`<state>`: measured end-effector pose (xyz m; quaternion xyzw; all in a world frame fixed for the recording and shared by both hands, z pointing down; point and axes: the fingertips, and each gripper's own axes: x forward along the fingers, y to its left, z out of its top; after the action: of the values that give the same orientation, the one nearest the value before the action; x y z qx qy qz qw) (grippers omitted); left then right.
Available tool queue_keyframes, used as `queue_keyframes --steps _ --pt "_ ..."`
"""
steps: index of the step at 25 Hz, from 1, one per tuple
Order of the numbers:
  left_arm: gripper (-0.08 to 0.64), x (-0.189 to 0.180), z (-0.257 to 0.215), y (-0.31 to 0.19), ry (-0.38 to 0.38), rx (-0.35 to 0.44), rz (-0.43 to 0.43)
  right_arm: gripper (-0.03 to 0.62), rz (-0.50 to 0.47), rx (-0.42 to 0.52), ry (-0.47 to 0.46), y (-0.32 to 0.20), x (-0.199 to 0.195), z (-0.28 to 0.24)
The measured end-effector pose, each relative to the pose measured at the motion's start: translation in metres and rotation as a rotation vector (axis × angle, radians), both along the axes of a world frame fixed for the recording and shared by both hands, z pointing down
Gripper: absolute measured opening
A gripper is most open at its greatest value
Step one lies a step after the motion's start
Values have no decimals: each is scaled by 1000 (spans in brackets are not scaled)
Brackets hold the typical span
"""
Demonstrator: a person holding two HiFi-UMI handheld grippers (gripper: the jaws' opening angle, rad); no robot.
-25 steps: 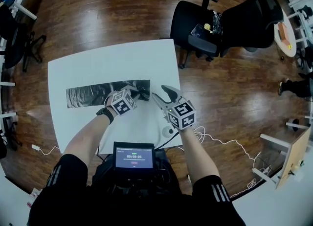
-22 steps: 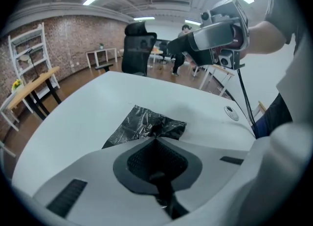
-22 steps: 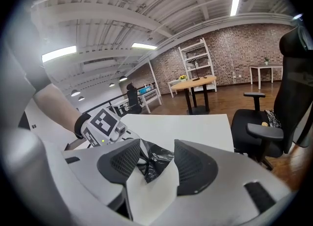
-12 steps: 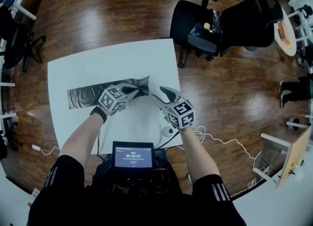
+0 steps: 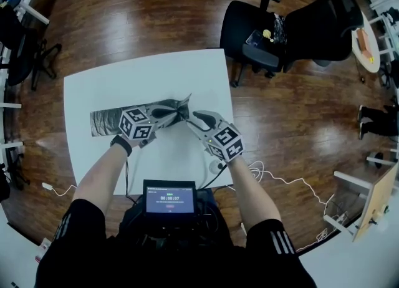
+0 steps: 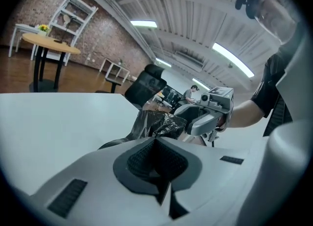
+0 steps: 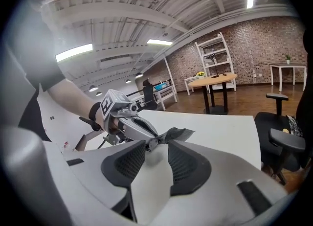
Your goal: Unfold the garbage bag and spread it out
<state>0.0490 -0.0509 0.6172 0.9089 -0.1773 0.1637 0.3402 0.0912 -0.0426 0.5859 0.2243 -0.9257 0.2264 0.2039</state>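
My left gripper pinches the crinkled black plastic garbage bag by its end. My right gripper sits beside it, jaws half apart and just closing, gripping nothing.

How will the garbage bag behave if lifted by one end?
Probably floppy: the garbage bag crumples where the left gripper pinches its raised end. Likely very light: a thin folded film strip. Possibly slippery, given its glossy sheen.

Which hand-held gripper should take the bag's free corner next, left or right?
Right hand-held gripper: its jaws have just been closing but stand apart, with the garbage bag corner just ahead, unpinched. The left hand-held gripper is shut on the bag.
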Motion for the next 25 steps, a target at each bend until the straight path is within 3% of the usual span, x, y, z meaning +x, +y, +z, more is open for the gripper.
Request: queue_keyframes --steps 4,8,10,11,12,13,14,17,19,22,25 --pt "0 0 -7 3 44 -15 0 129 -38 19 -11 2 -17 -9" --pt "0 -2 -10 5 55 -25 -6 29 -48 46 -14 3 -24 -15" --pt "0 -3 -10 5 59 -32 -11 18 -51 57 -6 4 -24 -13" --pt "11 -4 -11 6 53 -29 -6 18 -50 61 -2 3 -23 -12" --pt "70 -5 -13 7 38 -14 6 18 -46 61 1 3 -23 -12" --pt "142 -6 -15 9 9 21 25 18 -41 58 3 2 -23 -13" --pt "164 -7 -19 11 -31 78 51 18 -37 54 3 2 -24 -15" --pt "163 -4 -34 21 -166 282 167 18 -38 45 -2 3 -25 -18" --pt "139 1 -40 25 -234 372 231 18 -35 47 -8 3 -26 -18" --pt "89 7 -35 24 -308 432 275 18 -33 52 -21 2 -27 -17" --pt "57 8 -22 23 -341 432 271 18 -39 49 -32 3 -31 -21"
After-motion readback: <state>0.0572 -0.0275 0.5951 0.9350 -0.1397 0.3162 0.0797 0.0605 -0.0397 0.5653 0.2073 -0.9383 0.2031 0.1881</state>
